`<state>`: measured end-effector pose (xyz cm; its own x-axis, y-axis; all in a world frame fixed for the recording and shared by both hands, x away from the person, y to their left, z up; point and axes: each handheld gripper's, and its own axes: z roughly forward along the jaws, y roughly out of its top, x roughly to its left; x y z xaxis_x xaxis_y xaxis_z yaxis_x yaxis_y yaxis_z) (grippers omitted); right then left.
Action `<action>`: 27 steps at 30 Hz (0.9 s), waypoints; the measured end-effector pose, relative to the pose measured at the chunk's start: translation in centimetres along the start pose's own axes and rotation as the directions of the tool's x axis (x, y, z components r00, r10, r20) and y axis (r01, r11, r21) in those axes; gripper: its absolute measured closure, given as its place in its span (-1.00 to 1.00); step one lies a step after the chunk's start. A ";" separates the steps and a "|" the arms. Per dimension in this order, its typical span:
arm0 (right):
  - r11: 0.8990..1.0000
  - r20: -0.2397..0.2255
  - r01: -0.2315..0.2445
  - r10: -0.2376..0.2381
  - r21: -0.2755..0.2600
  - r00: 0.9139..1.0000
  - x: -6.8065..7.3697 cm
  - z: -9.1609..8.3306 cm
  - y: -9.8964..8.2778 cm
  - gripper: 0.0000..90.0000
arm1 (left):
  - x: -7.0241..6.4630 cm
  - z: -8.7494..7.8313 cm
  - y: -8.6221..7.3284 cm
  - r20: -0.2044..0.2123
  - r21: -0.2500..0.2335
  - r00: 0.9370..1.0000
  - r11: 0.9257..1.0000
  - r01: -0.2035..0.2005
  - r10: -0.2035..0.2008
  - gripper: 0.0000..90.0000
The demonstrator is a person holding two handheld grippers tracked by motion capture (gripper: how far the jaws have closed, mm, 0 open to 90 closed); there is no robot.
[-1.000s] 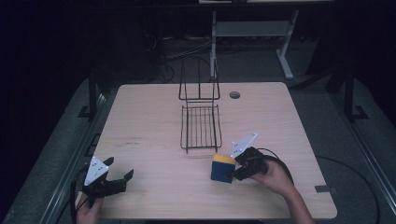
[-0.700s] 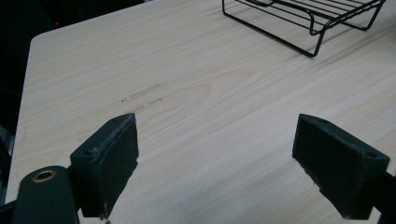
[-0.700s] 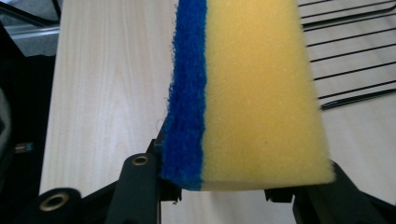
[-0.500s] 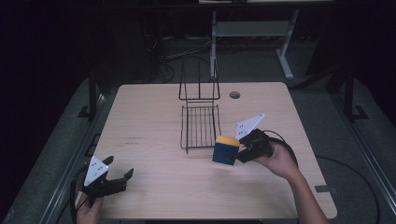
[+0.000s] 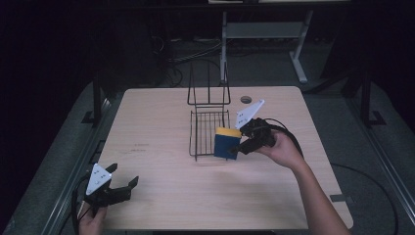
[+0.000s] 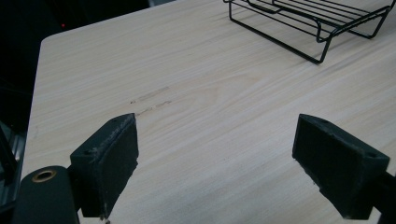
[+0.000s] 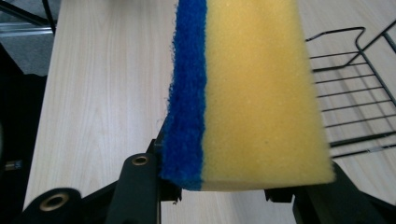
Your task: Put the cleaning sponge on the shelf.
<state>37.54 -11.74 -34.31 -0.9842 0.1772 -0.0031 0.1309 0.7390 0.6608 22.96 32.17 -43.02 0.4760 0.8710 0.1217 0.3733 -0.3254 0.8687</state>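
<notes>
My left tool (image 5: pixel 128 184) sits nearest me at the front left corner of the pale wooden bench (image 5: pixel 156 127), its two black jaws spread wide with nothing between them but bare wood. In the left gripper view the padded fingers (image 6: pixel 107 158) frame the bench top, and faint scuff marks (image 6: pixel 150 99) lie just ahead of them.

Farther ahead and to the right, my right tool (image 5: pixel 237 147) grips a rectangular sponge with a yellow foam body and a blue scouring layer (image 5: pixel 226 143), jaws closed on its sides. In the right gripper view the sponge (image 7: pixel 247 93) stands on end between the jaws, blue layer on the left.

Just beyond and beside this tool lies a black wire rack (image 5: pixel 209 128), its flat tray near the sponge and its upright back (image 5: pixel 208 90) farther off.
</notes>
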 end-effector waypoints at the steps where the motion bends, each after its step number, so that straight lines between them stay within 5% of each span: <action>1: 1.000 -0.003 0.002 -0.002 0.006 1.000 -0.1 0.2 0.2 0.27 | 0.0 0.0 0.0 -0.001 -0.001 1.000 1.000 0.001 -0.001 -0.69; 12: 0.999 -0.017 -0.016 0.016 0.034 1.000 -2.3 1.3 1.9 0.27 | 0.3 -0.1 0.0 -0.003 -0.010 1.000 1.000 0.013 -0.013 -0.69; 27: 0.996 -0.026 -0.074 0.075 0.050 0.997 -5.1 2.5 1.9 0.27 | 0.4 -0.2 0.0 -0.006 -0.014 1.000 1.000 0.014 -0.014 -0.69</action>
<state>43.14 -9.60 -34.87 -0.9743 0.2151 0.0663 0.2090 0.7554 0.6210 22.99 32.53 -42.90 0.4662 0.8775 0.1121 0.3688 -0.3079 0.8770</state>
